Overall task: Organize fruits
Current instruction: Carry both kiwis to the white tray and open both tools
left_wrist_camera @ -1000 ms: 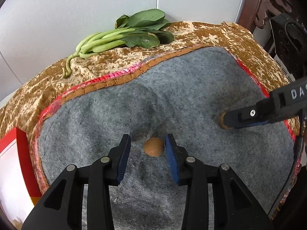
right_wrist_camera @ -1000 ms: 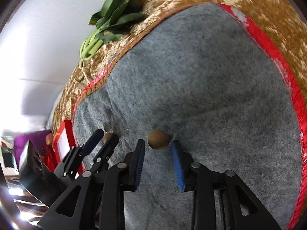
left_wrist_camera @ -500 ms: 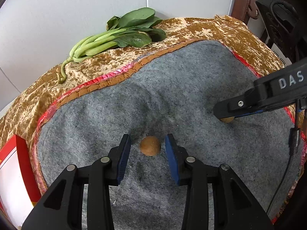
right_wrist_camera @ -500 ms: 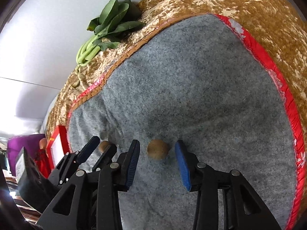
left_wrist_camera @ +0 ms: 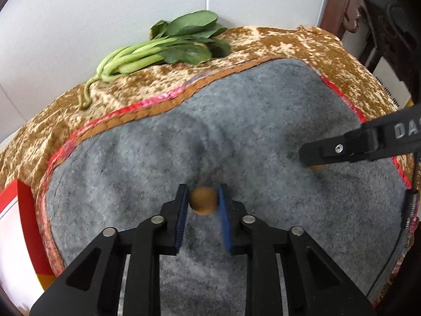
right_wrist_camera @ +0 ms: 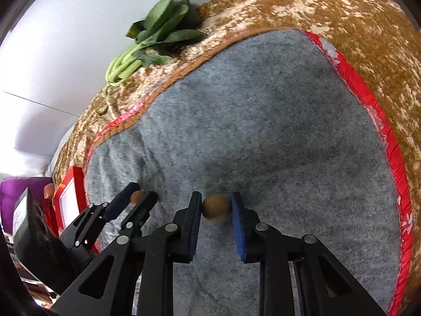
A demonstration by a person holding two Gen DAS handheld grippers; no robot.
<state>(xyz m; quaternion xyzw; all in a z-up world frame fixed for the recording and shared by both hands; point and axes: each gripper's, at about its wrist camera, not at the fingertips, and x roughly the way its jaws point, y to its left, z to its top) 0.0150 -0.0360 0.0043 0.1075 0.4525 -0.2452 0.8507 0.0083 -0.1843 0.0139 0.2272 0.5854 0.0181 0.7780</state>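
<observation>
Two small round brown fruits lie on a grey felt mat (left_wrist_camera: 236, 121). One brown fruit (left_wrist_camera: 204, 202) sits between the blue pads of my left gripper (left_wrist_camera: 203, 188), which is shut on it, both pads against its sides. The other brown fruit (right_wrist_camera: 216, 209) is between the pads of my right gripper (right_wrist_camera: 215, 196); its jaws are closing and both pads touch the fruit. In the right wrist view the left gripper (right_wrist_camera: 142, 192) shows at the lower left with its fruit (right_wrist_camera: 136, 197). In the left wrist view the right gripper's finger (left_wrist_camera: 329, 152) hides most of its fruit (left_wrist_camera: 317, 169).
The mat lies on a gold patterned cloth (left_wrist_camera: 302, 44) edged in red. A bunch of leafy greens (left_wrist_camera: 171, 50) rests at the back by the white wall. A red and white box (left_wrist_camera: 15, 210) stands at the left edge. Dark wooden furniture (left_wrist_camera: 342, 13) is at the back right.
Both grippers' jaws have closed in from wide apart onto their fruits. The right gripper has rolled slightly; the left one has stayed where it was.
</observation>
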